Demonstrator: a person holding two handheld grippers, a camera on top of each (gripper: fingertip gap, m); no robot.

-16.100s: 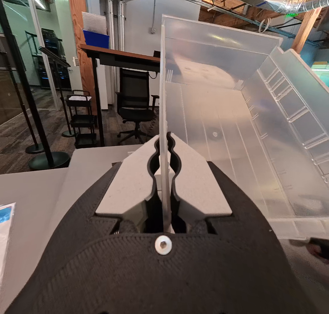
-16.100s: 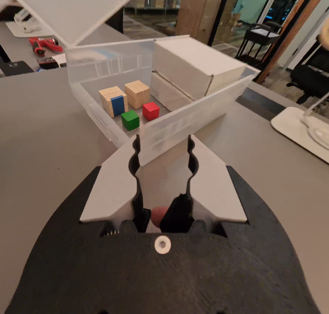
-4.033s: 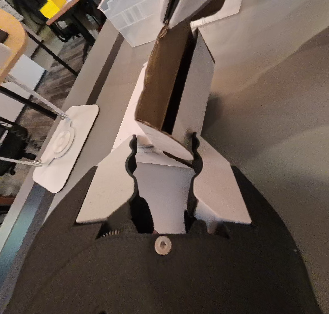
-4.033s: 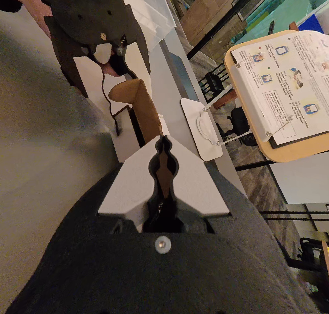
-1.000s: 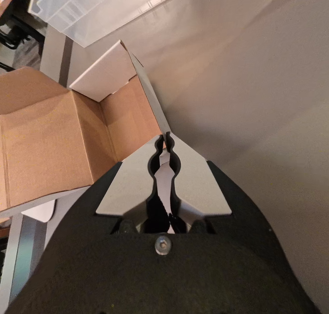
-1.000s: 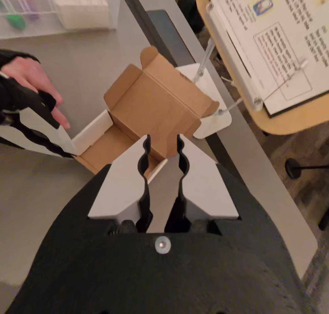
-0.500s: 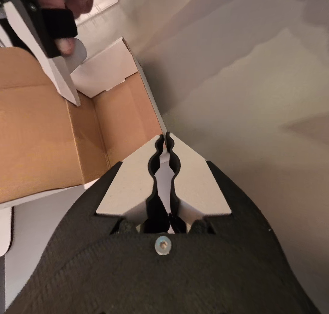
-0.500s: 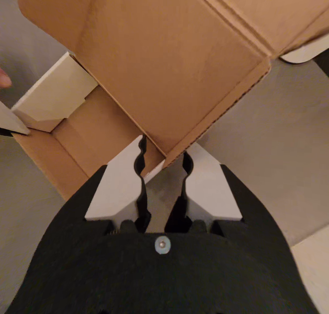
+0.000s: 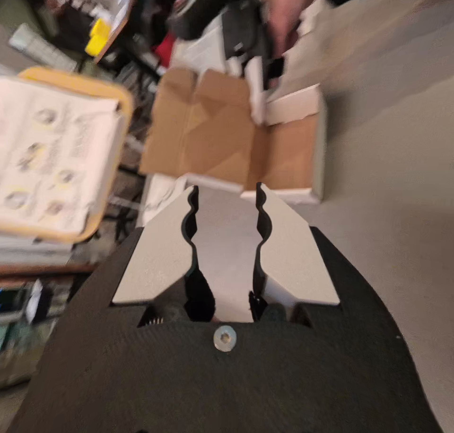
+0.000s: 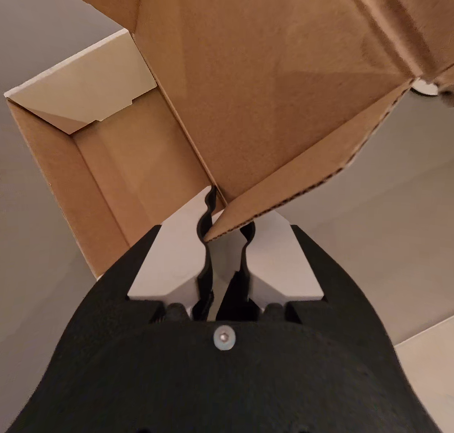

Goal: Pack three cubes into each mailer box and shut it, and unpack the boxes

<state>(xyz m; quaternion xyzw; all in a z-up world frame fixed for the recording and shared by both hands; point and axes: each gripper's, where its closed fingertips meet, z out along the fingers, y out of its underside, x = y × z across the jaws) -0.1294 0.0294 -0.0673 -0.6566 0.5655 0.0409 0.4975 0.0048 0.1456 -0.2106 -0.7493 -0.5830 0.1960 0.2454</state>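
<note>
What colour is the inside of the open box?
Plain brown cardboard inside the box, clearest in the right wrist view.

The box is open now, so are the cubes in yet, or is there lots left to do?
Not yet. Done: the box is on the table with its lid up. In hand: the right gripper has its jaws open around the lid's corner; the left gripper is open and empty. Left: no cubes show in the box's visible part, so packing, shutting and unpacking all remain.

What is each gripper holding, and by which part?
Left gripper: nothing, jaws open. Right gripper: jaws straddle a corner of the mailer box lid, seemingly not clamped.
</note>
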